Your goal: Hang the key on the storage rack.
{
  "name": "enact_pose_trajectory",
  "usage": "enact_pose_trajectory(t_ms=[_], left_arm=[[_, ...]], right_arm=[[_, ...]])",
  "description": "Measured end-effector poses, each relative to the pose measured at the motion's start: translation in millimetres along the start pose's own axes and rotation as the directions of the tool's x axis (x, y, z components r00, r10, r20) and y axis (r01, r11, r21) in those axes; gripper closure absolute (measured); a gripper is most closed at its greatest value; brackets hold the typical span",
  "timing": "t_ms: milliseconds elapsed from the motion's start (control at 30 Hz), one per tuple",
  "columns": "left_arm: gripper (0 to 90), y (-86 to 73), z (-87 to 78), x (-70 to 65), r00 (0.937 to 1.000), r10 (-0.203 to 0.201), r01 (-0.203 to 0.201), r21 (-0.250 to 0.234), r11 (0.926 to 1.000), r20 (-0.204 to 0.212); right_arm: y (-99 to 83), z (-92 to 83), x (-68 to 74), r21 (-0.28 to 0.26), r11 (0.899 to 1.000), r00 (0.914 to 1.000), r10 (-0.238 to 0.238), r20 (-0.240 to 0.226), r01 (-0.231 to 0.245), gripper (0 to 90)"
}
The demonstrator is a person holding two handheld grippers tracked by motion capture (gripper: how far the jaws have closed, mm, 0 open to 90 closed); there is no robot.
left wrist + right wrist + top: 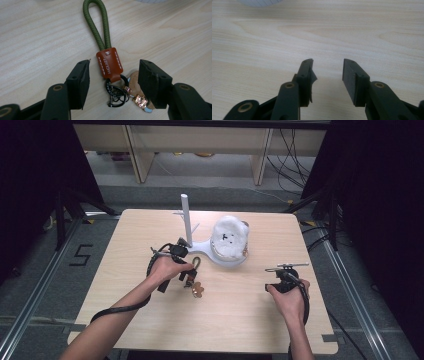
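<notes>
A keychain (109,63) lies flat on the wooden table (240,320): a green cord loop (97,25), a brown leather tab, black rings and a small copper-coloured charm (140,100). My left gripper (115,64) stands open just above it, one jaw on each side of the leather tab, and neither pad touches it. From the high view the left gripper (189,271) sits left of centre with the keychain (196,284) beneath it. Over bare wood at the right, my right gripper (285,271) is open, and its jaws (328,63) have nothing between them.
A white stand (186,217) with an upright post rises at the table's middle back. A white cap (229,239) rests on its curved base, close behind the left gripper. Bare tabletop lies between the two hands and along the front edge.
</notes>
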State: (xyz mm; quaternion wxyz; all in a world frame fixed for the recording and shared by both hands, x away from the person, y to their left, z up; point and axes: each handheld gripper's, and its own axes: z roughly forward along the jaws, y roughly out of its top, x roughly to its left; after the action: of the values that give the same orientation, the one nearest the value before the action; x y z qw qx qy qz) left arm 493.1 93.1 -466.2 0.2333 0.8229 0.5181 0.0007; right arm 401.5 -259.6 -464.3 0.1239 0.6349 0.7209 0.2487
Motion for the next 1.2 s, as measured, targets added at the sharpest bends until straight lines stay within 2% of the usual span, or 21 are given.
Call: enact_pose_trajectory(t_ms=[33,133,167,367,400,433,600,933,1033,1167,1200], left_arm=[[42.0,0.6,1.5,-0.1,0.9999,-0.016,0.016,0.002,0.9999,0.000],[42.2,2.6,3.7,2.3,0.9998,0.000,0.001,0.007,1.0000,-0.018],[42.3,3.1,5.4,1.0,0.9995,-0.027,0.027,0.009,0.9996,-0.014],[42.8,6.2,8.2,1.9,0.9995,-0.004,0.005,0.018,0.9998,-0.030],[42.9,6.6,9.1,1.5,0.9995,-0.006,0.006,0.019,0.9998,-0.032],[43.0,6.6,10.4,0.1,0.9994,-0.027,0.027,0.022,0.9994,-0.024],[43.7,8.4,13.6,-0.6,0.9990,-0.019,0.020,0.031,0.9993,-0.041],[45.9,9.3,19.6,-3.9,0.9985,0.004,-0.002,0.046,0.9990,-0.055],[46.9,9.1,20.2,-4.2,0.9973,0.028,-0.024,0.065,0.9976,-0.067],[49.4,8.5,21.8,-5.4,0.9971,0.035,-0.031,0.065,0.9974,-0.067],[50.3,8.8,21.3,-4.6,0.9958,0.056,-0.050,0.083,0.9953,-0.072]], right_arm=[[0.0,-0.1,0.0,-0.001,1.000,1.0000,-0.001,0.000,0.001,60.9],[0.1,0.2,-0.1,-0.002,1.000,1.0000,0.000,0.000,0.000,60.8],[0.0,0.3,-0.3,-0.003,1.000,1.0000,0.000,0.001,0.000,60.7],[-0.2,0.3,-0.1,-0.003,1.000,1.0000,0.002,0.000,-0.002,60.7],[-0.3,0.2,-0.1,-0.003,1.000,1.0000,0.003,-0.002,-0.003,60.6],[-0.4,0.4,-0.2,-0.005,1.000,1.0000,0.004,-0.003,-0.004,60.6],[-0.5,0.0,-0.5,-0.007,1.000,1.0000,0.003,-0.002,-0.003,60.5],[-0.7,1.1,0.2,-0.006,1.000,0.9999,-0.004,-0.012,0.004,60.2],[-0.7,1.1,0.1,-0.008,1.000,1.0000,-0.004,-0.006,0.004,60.2],[-1.0,1.0,0.5,-0.004,1.000,0.9999,-0.005,-0.010,0.005,60.2],[-1.0,1.2,0.8,-0.003,1.000,0.9999,-0.003,-0.010,0.003,60.2]])
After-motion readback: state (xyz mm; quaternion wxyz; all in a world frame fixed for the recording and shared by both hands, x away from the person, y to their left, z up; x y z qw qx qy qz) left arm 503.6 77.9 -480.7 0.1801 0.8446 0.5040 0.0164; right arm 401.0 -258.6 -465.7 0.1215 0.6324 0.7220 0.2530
